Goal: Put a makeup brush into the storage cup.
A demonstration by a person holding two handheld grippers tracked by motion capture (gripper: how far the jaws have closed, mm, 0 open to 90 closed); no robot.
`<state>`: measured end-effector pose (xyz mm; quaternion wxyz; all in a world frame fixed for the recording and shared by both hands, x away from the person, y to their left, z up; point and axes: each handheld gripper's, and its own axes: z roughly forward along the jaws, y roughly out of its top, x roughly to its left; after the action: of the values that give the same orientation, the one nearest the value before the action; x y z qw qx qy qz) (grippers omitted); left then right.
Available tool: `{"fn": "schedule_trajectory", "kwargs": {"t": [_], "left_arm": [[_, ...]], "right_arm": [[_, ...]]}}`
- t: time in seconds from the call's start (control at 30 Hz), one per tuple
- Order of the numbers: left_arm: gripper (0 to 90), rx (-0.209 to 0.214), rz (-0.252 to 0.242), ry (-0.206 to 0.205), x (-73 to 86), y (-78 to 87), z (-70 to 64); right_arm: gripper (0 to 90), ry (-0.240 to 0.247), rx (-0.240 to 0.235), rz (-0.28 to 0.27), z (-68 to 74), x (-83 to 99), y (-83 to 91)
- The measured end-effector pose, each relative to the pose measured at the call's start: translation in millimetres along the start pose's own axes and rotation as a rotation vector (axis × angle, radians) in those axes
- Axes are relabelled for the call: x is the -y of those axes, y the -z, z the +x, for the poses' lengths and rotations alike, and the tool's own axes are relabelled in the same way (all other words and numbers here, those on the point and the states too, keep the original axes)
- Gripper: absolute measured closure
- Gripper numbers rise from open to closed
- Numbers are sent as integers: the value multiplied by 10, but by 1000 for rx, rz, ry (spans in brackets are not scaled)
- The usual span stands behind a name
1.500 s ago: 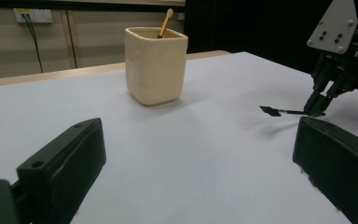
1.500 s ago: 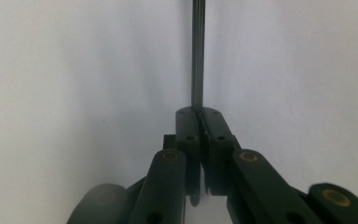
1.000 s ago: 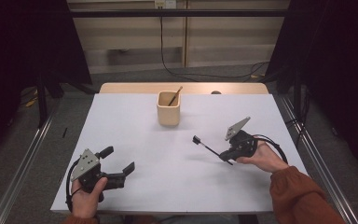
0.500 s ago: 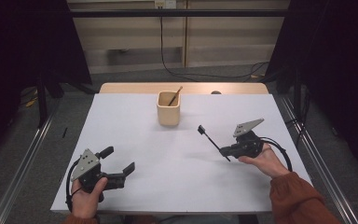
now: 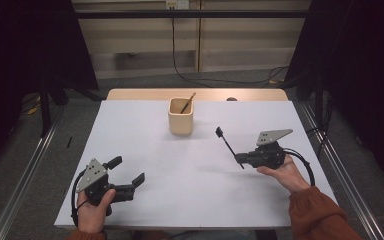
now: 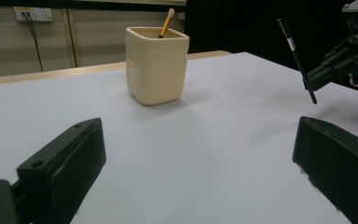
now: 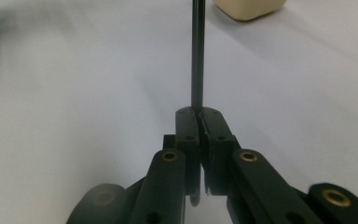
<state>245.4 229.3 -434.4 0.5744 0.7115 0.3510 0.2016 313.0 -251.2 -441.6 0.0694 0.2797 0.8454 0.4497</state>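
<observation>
Pen (image 5: 228, 145) in right gripper (image 5: 241, 159), now steeper.

Pen (image 7: 197, 51) tip (top edge) cut off

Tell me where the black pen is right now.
In the high view the black pen is clamped in the right tongs, lifted over the table's right half and tilted up, to the right of and nearer than the beige cup.
</observation>
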Motion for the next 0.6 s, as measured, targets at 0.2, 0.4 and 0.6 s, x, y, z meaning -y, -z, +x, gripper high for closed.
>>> {"fn": "schedule_trajectory", "kwargs": {"t": [0.2, 0.4, 0.6], "left_arm": [[25, 8, -1, -3, -7, 3, -8], [26, 8, -7, -4, -7, 14, -5], [28, 7, -6, 1, -8, 16, -16]], "right_arm": [[867, -1, -6, -88, 35, 33, 52], [867, 9, -8, -182, 72, 35, 109], [867, 1, -20, -239, 111, 28, 114]]}}
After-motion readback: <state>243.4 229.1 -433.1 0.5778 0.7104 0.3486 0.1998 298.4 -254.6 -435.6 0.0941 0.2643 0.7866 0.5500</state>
